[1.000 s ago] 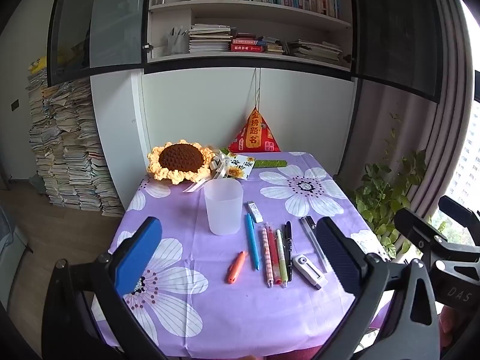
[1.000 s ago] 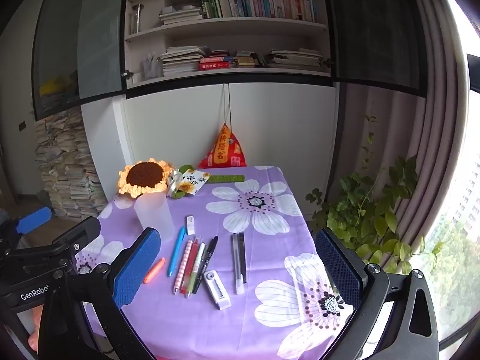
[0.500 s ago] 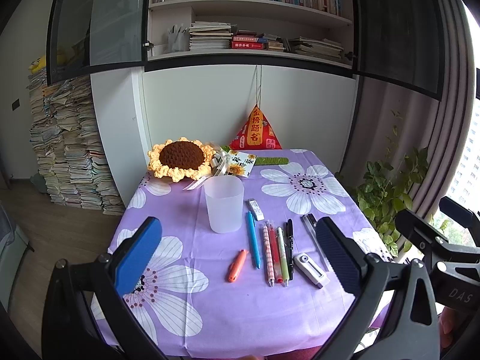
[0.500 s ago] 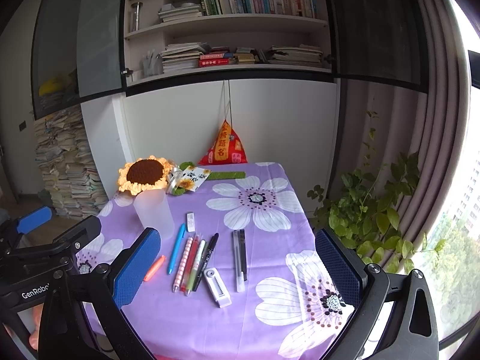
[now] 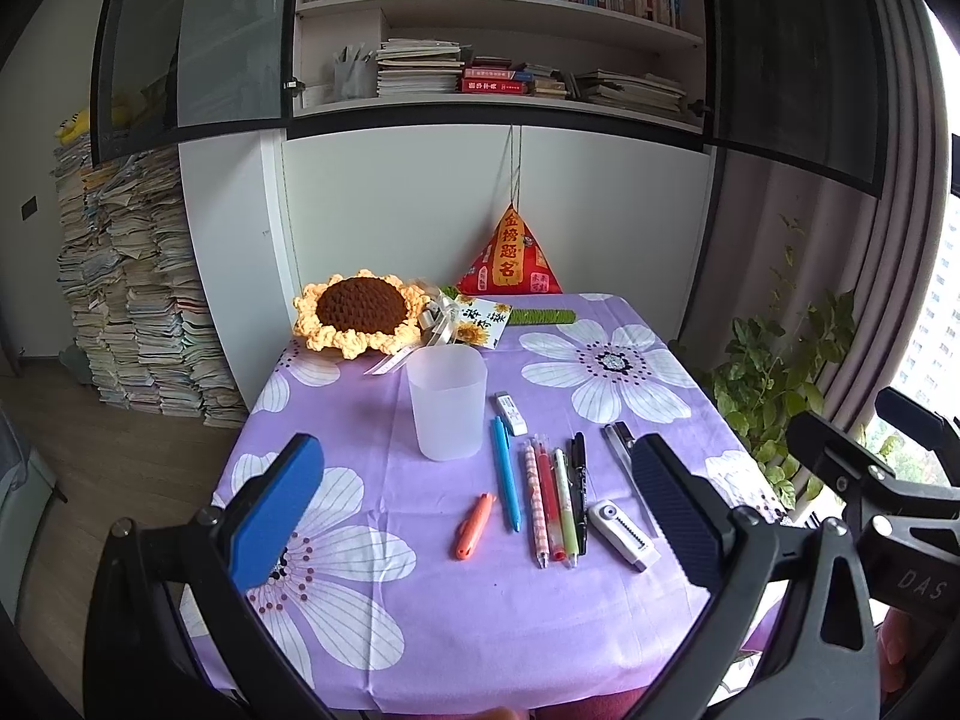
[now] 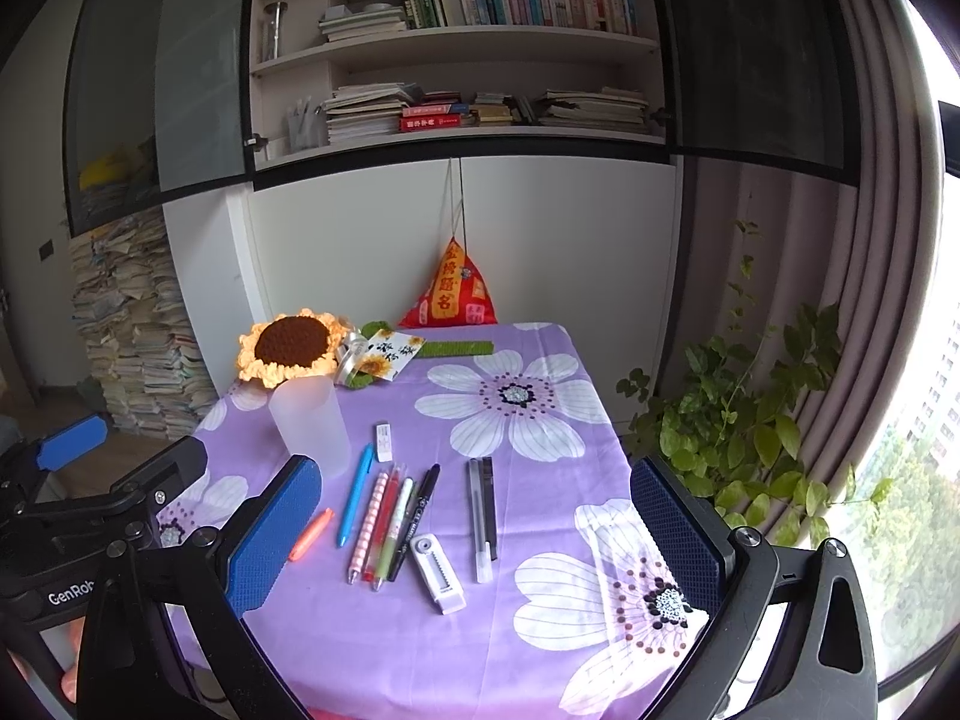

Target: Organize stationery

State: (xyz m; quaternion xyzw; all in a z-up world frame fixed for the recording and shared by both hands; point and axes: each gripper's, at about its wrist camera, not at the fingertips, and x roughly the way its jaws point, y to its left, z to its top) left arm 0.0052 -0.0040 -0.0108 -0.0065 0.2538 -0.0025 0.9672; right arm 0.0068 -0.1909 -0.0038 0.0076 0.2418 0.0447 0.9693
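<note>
A translucent plastic cup stands upright on the purple flowered tablecloth. Right of it lie a blue pen, several more pens, an orange marker, a small eraser, a white correction tape and two grey pens. My left gripper hangs open over the table's near edge, holding nothing. My right gripper is open too, above the near right part, with nothing in it.
A crocheted sunflower, a ribboned card, a green ruler and a red pyramid cushion sit at the table's back. Book stacks stand on the floor to the left, a leafy plant to the right, shelves above.
Both cameras have tilted down a little and eased back, so the table sits slightly lower in each view. No stationery has moved; both grippers stay open.
</note>
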